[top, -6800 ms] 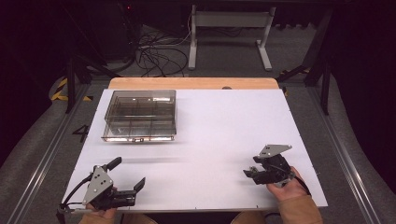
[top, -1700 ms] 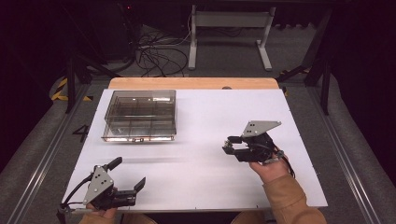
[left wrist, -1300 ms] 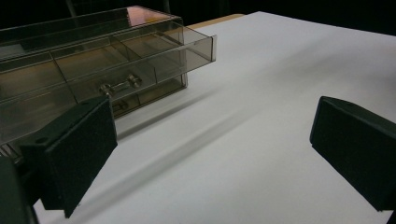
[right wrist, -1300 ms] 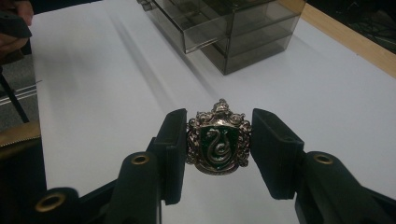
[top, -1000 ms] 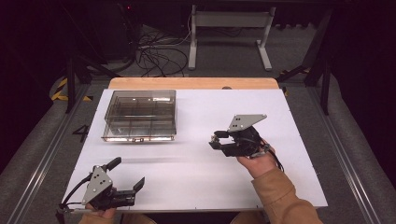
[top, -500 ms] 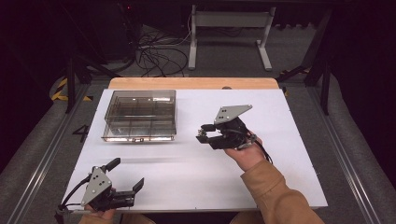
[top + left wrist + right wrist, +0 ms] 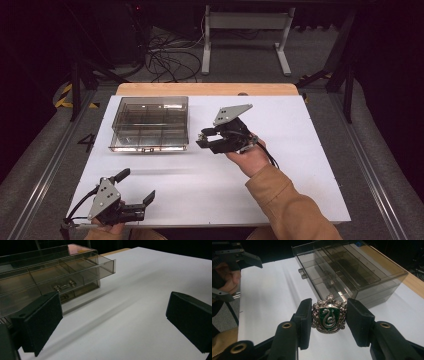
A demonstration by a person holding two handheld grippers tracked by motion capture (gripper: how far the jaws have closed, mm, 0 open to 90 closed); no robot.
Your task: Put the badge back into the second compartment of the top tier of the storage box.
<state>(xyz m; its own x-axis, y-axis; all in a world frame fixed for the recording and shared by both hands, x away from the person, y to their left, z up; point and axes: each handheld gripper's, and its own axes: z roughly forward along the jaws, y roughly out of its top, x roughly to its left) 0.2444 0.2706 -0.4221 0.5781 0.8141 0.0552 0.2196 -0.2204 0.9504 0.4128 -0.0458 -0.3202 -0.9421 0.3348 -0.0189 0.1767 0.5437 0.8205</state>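
My right gripper is shut on a silver crest badge with a green shield and a snake on it. In the high view this gripper hovers over the white table just right of a smoky clear drawer box, its jaws pointing at the box. The box has a compartmented drawer pulled partly out. My left gripper rests near the table's front left edge, open and empty. Its jaws stand wide apart in the left gripper view, facing the box.
The white table top spreads out right of and in front of the box. A wooden strip runs along the far edge. A table frame and cables stand on the floor beyond.
The right gripper has travelled left and away from the front right of the table to just beside the box. The left gripper has not moved.
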